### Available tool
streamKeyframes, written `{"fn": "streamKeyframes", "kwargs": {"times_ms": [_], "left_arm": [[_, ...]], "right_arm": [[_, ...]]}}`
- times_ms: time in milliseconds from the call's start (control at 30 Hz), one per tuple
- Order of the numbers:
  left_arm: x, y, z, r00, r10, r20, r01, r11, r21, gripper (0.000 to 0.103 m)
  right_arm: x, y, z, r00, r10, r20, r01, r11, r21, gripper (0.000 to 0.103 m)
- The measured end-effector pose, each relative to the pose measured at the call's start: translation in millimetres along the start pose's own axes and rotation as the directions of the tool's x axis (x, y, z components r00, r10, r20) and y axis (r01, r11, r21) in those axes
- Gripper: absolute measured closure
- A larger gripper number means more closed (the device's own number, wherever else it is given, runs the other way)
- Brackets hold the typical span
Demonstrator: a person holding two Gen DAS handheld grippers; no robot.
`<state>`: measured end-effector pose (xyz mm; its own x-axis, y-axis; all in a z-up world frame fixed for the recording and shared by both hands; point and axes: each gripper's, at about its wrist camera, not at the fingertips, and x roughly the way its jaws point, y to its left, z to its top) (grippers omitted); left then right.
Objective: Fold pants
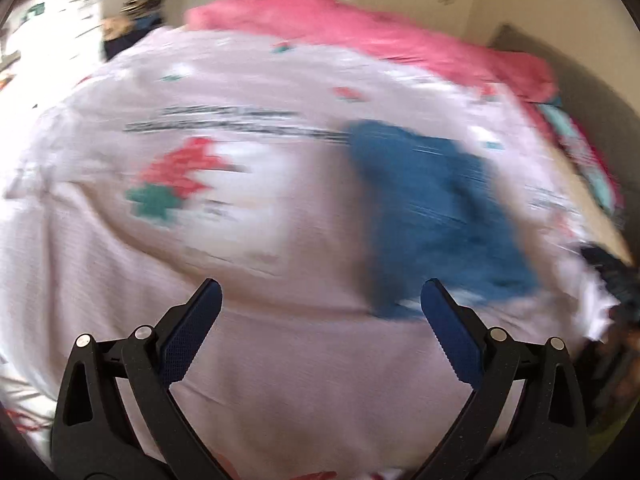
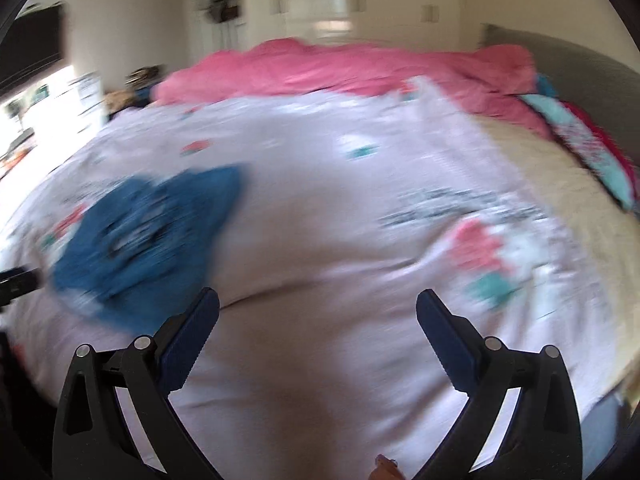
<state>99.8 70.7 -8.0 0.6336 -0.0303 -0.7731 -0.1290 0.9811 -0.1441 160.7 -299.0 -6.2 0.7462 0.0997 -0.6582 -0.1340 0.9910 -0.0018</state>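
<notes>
Lying on a bed: one pair of blue pants point(image 1: 436, 216), bunched into a compact heap on a pale pink bedspread point(image 1: 280, 340) printed with red and green motifs and lines of dark lettering; both views are smeared by motion blur, so folds and seams of the pants cannot be made out. Left gripper point(image 1: 320, 300): released, jaws spread wide, nothing between them, hovering above the bedspread with its right fingertip just beside the near edge of the pants. Right gripper point(image 2: 318, 308): likewise spread wide and empty, with the pants point(image 2: 148, 236) beyond and to the left of its left fingertip, apart from it. Pink blanket point(image 2: 340, 68): crumpled along the far side of the bed, well beyond the pants. Patterned teal and red cloth point(image 2: 584, 144): at the far right edge of the bed, well apart from the pants, against a grey headboard point(image 2: 560, 52). Cream sheet point(image 2: 532, 160): bare strip between the bedspread and that cloth. Cream wall with cupboards point(image 2: 320, 0): background, beyond the blanket.
</notes>
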Motion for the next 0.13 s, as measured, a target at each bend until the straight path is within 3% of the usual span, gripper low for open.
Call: {"fn": "streamKeyframes", "kwargs": {"times_ms": [67,133], "left_arm": [[14,34,20,0.996,0.093,-0.005,-0.093,0.995,-0.031,0.009],[27,69,41,0.979,0.204,-0.007,-0.204,0.977,-0.058,0.009]], "right_arm": [[22,-49,16,0.996,-0.058,-0.063,0.063,0.995,0.079,0.004],[45,-99,29,0.989,-0.111,-0.096,0.126,0.978,0.167,0.004]]}}
